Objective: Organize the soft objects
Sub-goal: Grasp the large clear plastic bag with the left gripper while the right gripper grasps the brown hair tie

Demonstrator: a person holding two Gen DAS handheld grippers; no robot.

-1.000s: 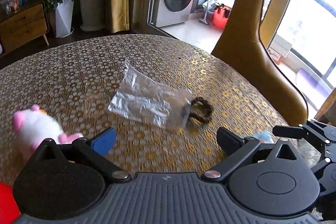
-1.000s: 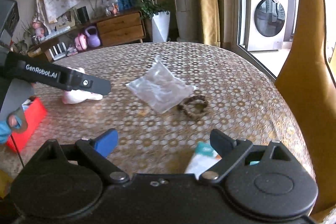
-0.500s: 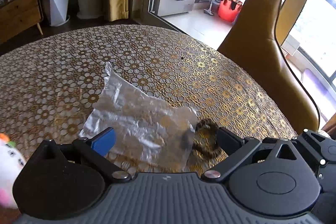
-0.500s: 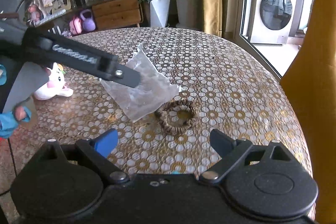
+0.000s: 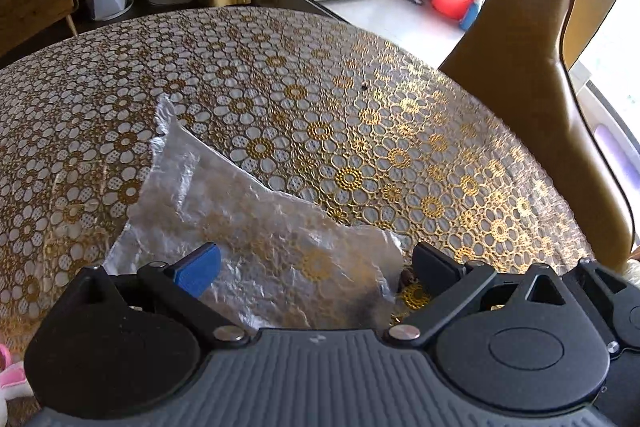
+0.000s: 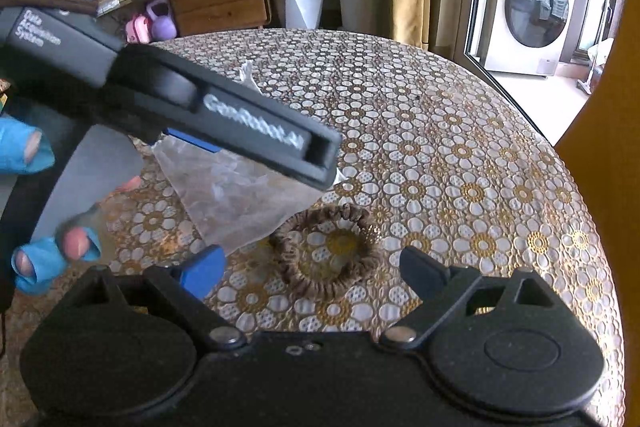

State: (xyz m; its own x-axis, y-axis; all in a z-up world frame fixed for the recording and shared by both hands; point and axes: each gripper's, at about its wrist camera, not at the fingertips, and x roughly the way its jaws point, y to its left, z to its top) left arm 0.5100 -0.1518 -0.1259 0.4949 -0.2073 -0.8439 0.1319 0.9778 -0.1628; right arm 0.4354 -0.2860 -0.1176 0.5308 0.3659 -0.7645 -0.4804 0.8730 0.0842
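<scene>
My left claw point(image 5: 316, 263) hangs released over a clear plastic bag point(image 5: 256, 227) on the table point(image 5: 360, 131). My right claw point(image 6: 316, 267), also released, straddles a brown scrunchie point(image 6: 324, 251) beside the bag.

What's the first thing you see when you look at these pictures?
A brown scrunchie lies on the flowery gold tablecloth, between the open fingers of the right gripper. Beside it is a crinkly clear plastic bag, with the open left gripper over it.
</scene>
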